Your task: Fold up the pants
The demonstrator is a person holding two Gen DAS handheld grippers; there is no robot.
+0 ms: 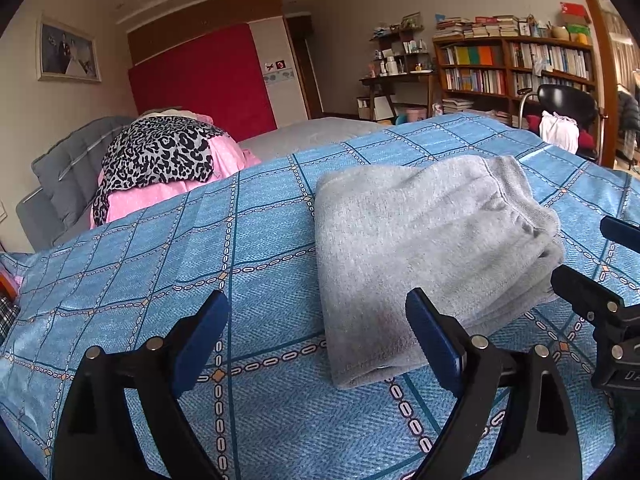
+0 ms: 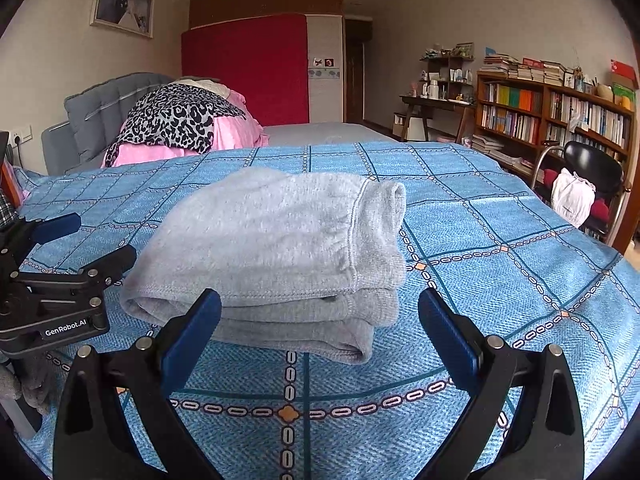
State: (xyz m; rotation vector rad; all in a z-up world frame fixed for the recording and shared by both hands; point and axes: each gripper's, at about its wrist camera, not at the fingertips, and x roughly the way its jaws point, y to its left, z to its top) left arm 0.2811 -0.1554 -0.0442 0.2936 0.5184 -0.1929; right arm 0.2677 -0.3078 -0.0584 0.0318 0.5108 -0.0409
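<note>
The pants (image 2: 272, 256), grey and soft, lay folded into a thick stack of several layers on the blue checked bedspread (image 2: 500, 280), and we saw the elastic waistband on the top layer at the stack's right end. The stack sat toward the near edge of the bed, well short of the far edge.

We held the left gripper (image 1: 318, 332) with its jaws spread wide and nothing clasped; its right blue pad (image 1: 430, 332) stood in front of the stack's near left corner, its left pad over bare bedspread. We held the right gripper (image 2: 320, 330) wide too, gripping nothing, its pads just short of the stack's near edge.

At the head of the bed lay a leopard-print cloth (image 2: 180, 120) over pink bedding (image 2: 232, 132). A bookshelf (image 2: 552, 120) stood along the right wall.
</note>
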